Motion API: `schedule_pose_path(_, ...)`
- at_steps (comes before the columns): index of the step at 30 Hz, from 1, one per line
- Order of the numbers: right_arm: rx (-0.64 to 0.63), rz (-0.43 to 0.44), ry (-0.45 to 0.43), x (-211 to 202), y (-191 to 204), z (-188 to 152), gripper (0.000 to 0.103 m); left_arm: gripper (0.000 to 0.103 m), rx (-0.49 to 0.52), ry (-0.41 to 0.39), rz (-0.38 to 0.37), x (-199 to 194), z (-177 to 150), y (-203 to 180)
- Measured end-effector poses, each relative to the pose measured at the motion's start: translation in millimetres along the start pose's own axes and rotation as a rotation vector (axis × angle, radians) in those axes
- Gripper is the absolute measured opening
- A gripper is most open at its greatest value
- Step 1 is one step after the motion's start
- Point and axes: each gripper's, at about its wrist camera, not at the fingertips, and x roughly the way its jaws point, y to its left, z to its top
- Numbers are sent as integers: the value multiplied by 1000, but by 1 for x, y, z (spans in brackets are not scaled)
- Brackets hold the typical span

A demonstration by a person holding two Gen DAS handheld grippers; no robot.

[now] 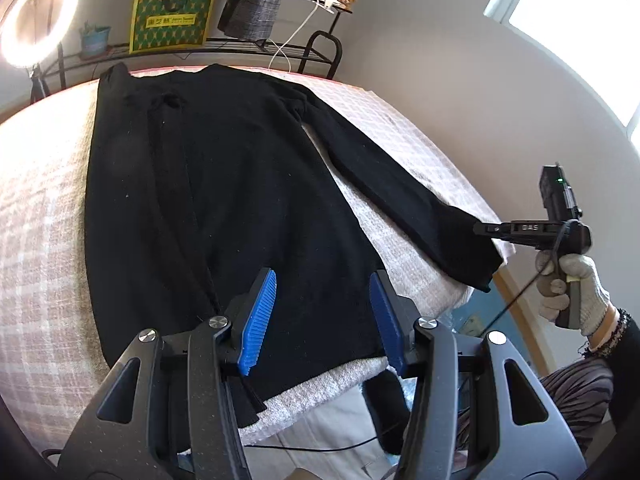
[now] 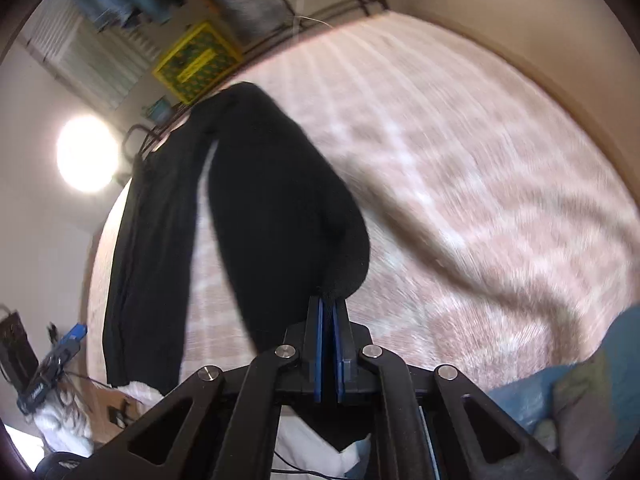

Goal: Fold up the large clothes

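Note:
A black long-sleeved sweater (image 1: 224,200) lies flat on a pink-and-white checked bed cover (image 1: 40,220). Its right sleeve (image 1: 400,192) stretches toward the bed's right edge. My left gripper (image 1: 322,320) is open and empty, its blue pads above the sweater's lower hem. My right gripper (image 2: 328,308) is shut on the sleeve's cuff (image 2: 340,280); the sleeve (image 2: 280,208) runs away from the jaws toward the sweater body (image 2: 148,260). In the left wrist view the right gripper (image 1: 486,229) sits at the sleeve end, held by a gloved hand (image 1: 572,288).
A lit ring light (image 1: 38,20) stands at the far left. A metal rack (image 1: 256,46) behind the bed holds a yellow-green box (image 1: 172,20) and hanging grey cloth (image 1: 260,0). A bright window (image 1: 580,20) is at right. Blue fabric (image 2: 560,392) lies near the right gripper.

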Motion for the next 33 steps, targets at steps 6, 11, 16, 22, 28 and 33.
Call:
schedule_pose_path(6, -138, 4, -41, -15, 70, 10, 2, 50, -54, -20, -28, -4, 4, 11)
schedule_pose_path(11, -250, 79, -14, 0, 132, -6, 2, 50, -72, -24, -48, -4, 4, 14)
schedule_pose_path(16, -349, 155, 52, 31, 180, -30, 2, 50, -94, -23, -47, -5, 4, 23)
schedule_pose_path(22, -435, 196, 167, 69, 199, -41, 36, 50, -147, 8, -76, 4, 1, 31)
schedule_pose_path(28, -456, 211, 118, 52, 193, -25, 48, 50, -158, 92, -147, 28, -8, 22)
schedule_pose_path(33, -366, 191, 79, 43, 153, 17, 48, 50, -102, 154, -146, 54, -15, 2)
